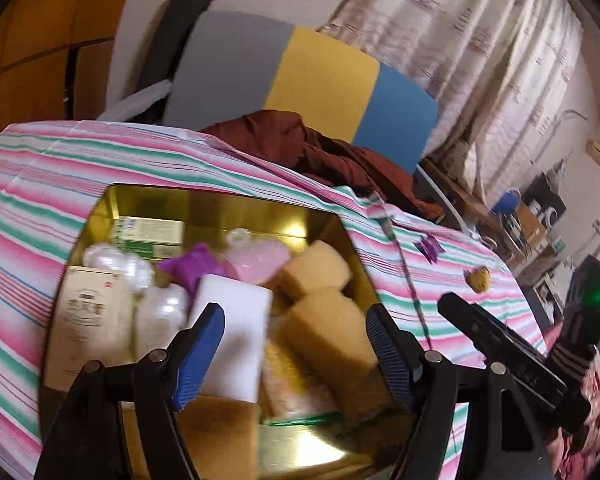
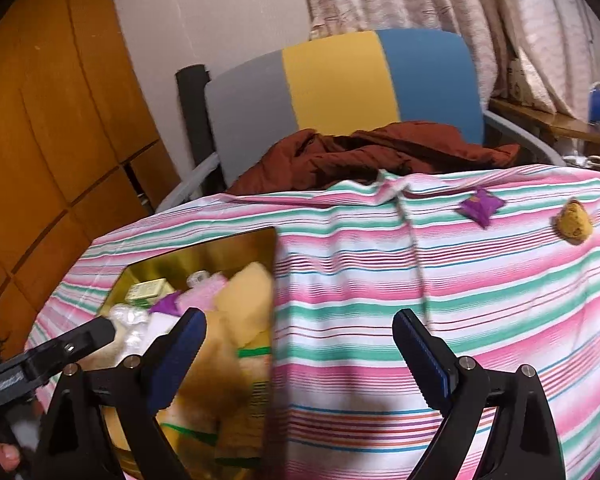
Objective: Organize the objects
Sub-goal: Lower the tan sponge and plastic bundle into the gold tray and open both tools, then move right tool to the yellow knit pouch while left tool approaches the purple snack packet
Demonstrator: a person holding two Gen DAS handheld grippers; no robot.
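- We see the gold tin [image 1: 100, 208] sitting open on the striped cloth [image 1: 32, 184], toward the left and near side of the table, already crowded: tan sponges [image 1: 316, 268], a white sponge block [image 1: 236, 320], a pink pouch [image 1: 260, 258], a purple sachet [image 1: 192, 266], a green box [image 1: 148, 232], a beige carton [image 1: 88, 312] and clear wrapped bundles [image 1: 120, 264].
- Two things lie loose on the cloth, well apart from the tin, at the far right: a second purple sachet [image 2: 478, 204] and, just right of it, a small brown lumpy piece [image 2: 572, 222]; we cannot tell what that piece is.
- Our left gripper [image 1: 292, 344] hangs over the tin's near half, jaws spread wide with nothing pressed between them; the white block only shows behind the gap.
- Our right gripper [image 2: 300, 356] hovers over bare cloth just right of the tin's edge, jaws equally wide and empty.
- We judge the step in hand to be a turn from the tin to the leftovers; most of the sorting looks done.
- The next move, as we read it, calls for the right gripper to reach far and right to the loose purple sachet, straddle it with jaws low to the cloth, and close without pinching the wrinkled fabric.
- Behind the table, a grey, yellow and blue chair [image 2: 340, 80] carries a rust-brown garment [image 2: 380, 148]; neither concerns us.
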